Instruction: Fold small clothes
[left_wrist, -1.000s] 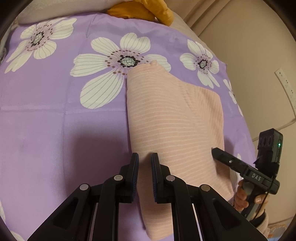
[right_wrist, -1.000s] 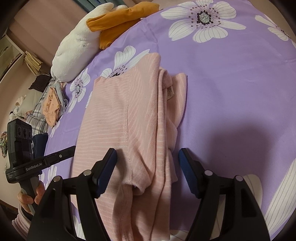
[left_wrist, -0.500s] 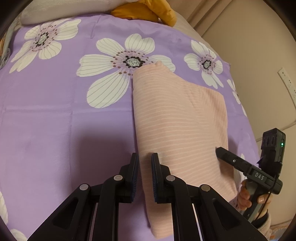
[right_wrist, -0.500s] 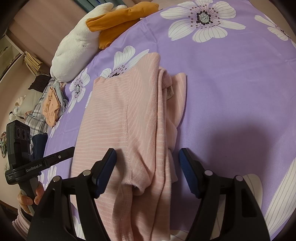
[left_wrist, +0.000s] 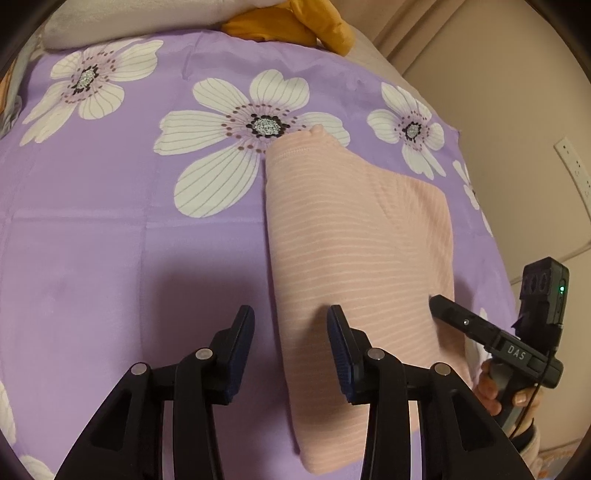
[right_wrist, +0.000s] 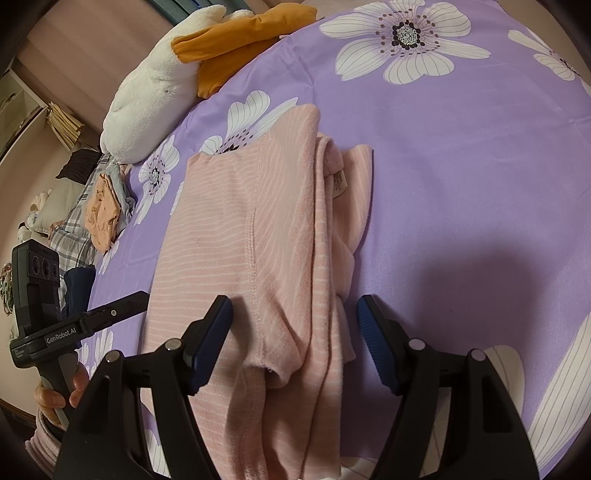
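Floral bedsheet (left_wrist: 110, 240), pink garment (left_wrist: 354, 236) — hand-held grippers agape, empty

Pink garment (right_wrist: 258, 236) runs off the bottom edge.

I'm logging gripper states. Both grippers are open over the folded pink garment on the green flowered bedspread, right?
Almost: the bedspread is purple with white flowers, not green, as both wrist views show. The rest holds: the left gripper and right gripper are open over the folded pink garment.

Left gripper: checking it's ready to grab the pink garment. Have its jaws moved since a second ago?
Yes. The left gripper opened; its fingers now straddle the pink garment's edge.
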